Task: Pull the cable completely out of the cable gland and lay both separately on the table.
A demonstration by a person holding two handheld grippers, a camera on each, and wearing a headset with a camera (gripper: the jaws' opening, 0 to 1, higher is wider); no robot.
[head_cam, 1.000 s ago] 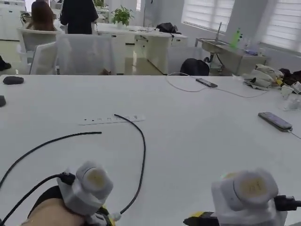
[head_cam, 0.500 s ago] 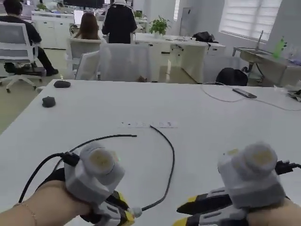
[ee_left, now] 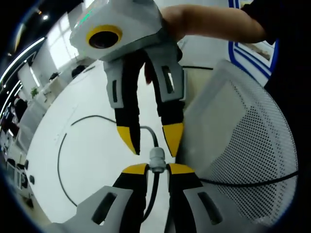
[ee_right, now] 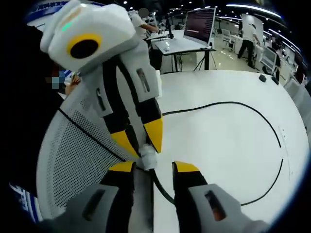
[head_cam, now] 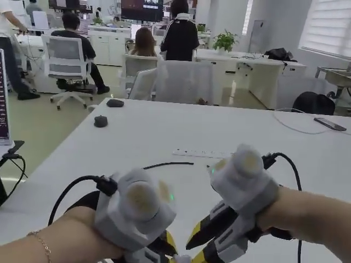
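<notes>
Right claw (ee_right: 154, 171), earlier well apart, now open astride cable (ee_right: 228, 102) beside left claw (ee_left: 158, 168) tight on gland (ee_left: 156, 158).

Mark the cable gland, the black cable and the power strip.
cable gland (ee_left: 156, 158), left gripper view, its white body
black cable (ee_right: 159, 185), right gripper view, stretch below gland
power strip (head_cam: 200, 154), head view, its middle

An open-plan office is shown: far beyond the jaws, white desks (head_cam: 241, 57), a swivel chair (head_cam: 64, 55), a large monitor (head_cam: 141, 8), a potted plant (head_cam: 226, 39), window blinds (head_cam: 329, 27) and a seated person (head_cam: 74, 33) are seen.
</notes>
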